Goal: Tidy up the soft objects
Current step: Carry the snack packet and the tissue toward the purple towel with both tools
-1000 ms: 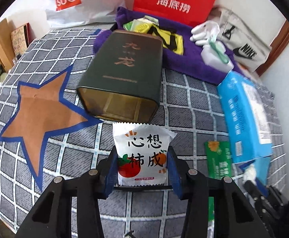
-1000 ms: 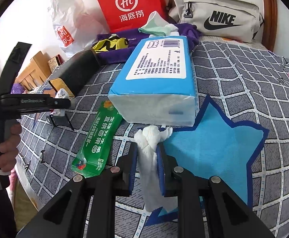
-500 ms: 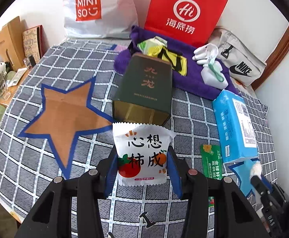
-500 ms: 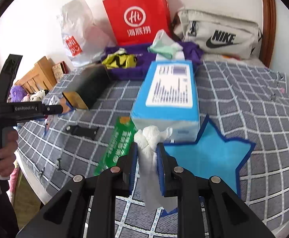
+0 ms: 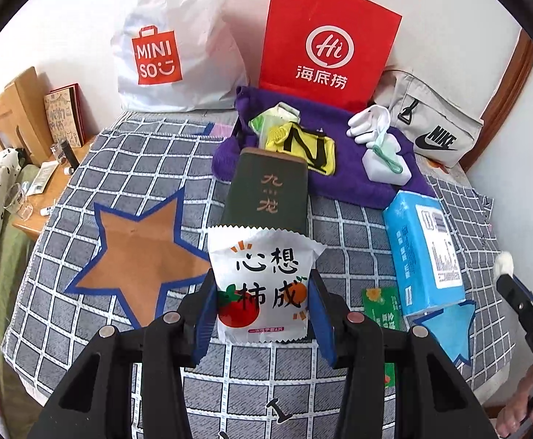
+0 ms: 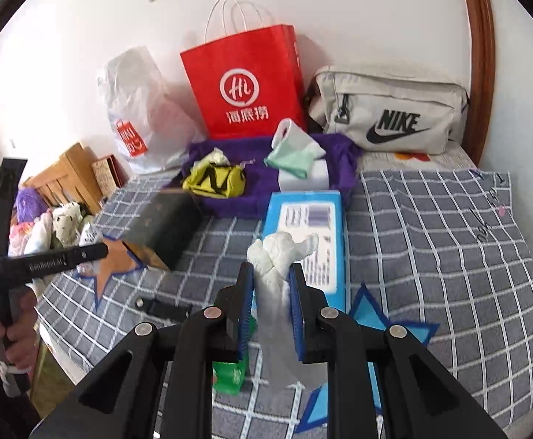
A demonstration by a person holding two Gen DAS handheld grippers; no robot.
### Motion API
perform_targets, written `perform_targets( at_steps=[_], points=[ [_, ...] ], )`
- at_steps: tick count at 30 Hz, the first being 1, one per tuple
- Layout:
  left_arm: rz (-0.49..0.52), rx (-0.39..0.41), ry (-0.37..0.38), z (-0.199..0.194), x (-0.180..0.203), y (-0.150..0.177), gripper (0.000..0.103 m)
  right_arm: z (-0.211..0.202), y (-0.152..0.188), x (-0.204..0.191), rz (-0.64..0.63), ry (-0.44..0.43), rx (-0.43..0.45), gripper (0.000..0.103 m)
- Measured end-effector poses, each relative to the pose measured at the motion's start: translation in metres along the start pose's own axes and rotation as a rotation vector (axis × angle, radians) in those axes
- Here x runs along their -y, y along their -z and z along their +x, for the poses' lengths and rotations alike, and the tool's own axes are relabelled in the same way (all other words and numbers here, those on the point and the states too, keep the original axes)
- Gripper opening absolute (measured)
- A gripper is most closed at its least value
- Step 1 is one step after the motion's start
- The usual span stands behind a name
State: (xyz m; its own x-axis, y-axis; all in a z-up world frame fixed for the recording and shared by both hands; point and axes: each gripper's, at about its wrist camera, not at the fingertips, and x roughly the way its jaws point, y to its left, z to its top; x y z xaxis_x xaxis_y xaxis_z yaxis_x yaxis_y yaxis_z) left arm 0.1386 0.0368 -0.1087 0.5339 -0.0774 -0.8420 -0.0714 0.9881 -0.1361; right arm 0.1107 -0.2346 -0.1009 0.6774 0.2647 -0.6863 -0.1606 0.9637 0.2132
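Left gripper (image 5: 263,303) clamps a light, crinkly snack packet (image 5: 261,285) by its sides; right gripper (image 6: 271,303) pinches a limp, easily torn tissue (image 6: 277,267) mid-length.

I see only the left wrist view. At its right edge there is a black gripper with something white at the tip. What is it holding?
Observer: The right gripper is shut on a crumpled white tissue.
Operator: Is the whole tissue between the pads?
Observer: No. Its top bunches above the fingertips, and a tail hangs down below them.
Operator: What is behind my left gripper?
Observer: A hand grips its handle, at the left edge of the right wrist view.
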Motion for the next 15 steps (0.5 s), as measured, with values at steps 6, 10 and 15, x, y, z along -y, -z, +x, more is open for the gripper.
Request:
perform_targets(
  at_steps=[6, 10, 15],
  points=[
    [0.008, 0.005, 0.002, 0.001, 0.003, -0.017, 0.044, 0.003, -0.03, -0.004, -0.015, -0.017, 0.026, 0.019],
    [0.021, 0.015, 0.005, 0.0, 0.008, -0.03, 0.044, 0.007, -0.047, -0.008, -0.03, -0.031, 0.038, 0.019],
    [0.022, 0.022, 0.016, 0.001, 0.01, -0.044, 0.045, 0.015, -0.063, -0.009, -0.029, -0.042, 0.044, 0.019]
  ],
)
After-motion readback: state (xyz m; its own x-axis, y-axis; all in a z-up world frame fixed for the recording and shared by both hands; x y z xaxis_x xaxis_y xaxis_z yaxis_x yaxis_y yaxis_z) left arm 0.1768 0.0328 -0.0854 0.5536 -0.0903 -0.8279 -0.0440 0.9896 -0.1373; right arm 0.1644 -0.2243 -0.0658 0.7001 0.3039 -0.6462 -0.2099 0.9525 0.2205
